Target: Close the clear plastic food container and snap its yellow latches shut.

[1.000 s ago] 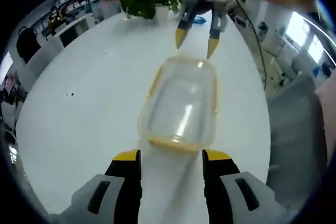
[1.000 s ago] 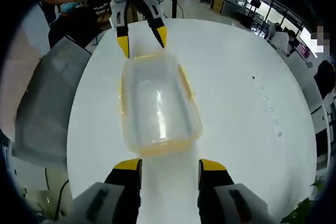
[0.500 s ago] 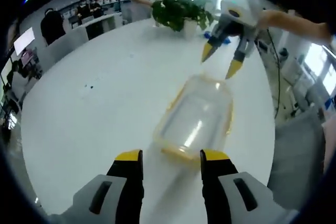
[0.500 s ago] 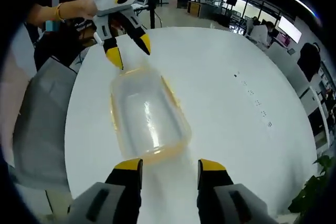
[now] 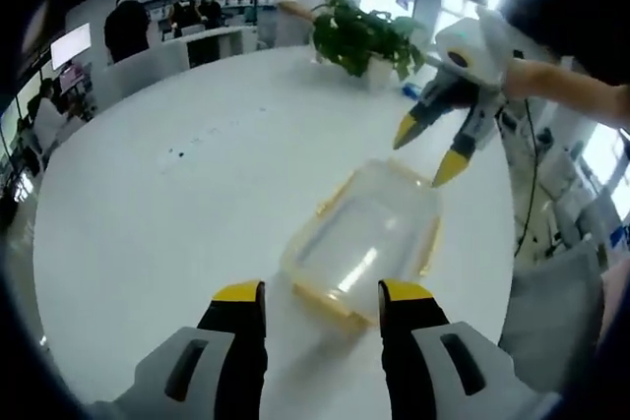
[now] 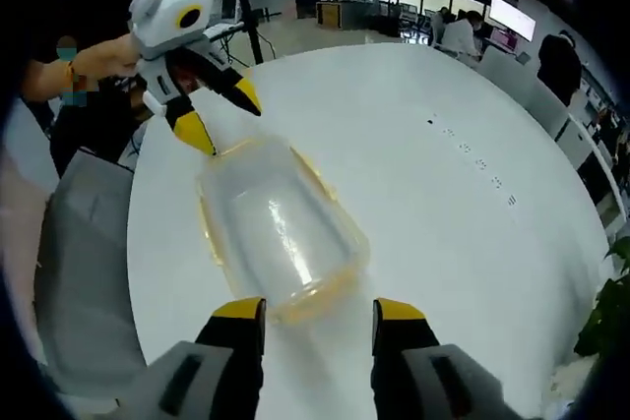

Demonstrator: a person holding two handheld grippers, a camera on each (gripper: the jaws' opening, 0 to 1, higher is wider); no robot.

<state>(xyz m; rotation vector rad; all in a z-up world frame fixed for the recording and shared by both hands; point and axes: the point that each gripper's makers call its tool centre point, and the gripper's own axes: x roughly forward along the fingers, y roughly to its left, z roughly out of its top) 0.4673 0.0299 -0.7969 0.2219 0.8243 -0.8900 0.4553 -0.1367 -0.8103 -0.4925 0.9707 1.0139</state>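
Note:
A clear plastic food container with yellow latches lies on the round white table, its lid on. My left gripper is open, its yellow tips just short of the container's near end. My right gripper hovers open above the far end. In the right gripper view the same container lies just ahead of my right gripper, which is open. The left gripper hangs open over the container's far end, held by a hand.
A potted green plant stands at the table's far side. Grey chairs sit close to the table edge. People stand by desks in the background. Small dark specks mark the tabletop.
Both views have swung and risen. The container now lies more at a slant in each view, and each opposite gripper has drifted toward the side, still above the container's far end.

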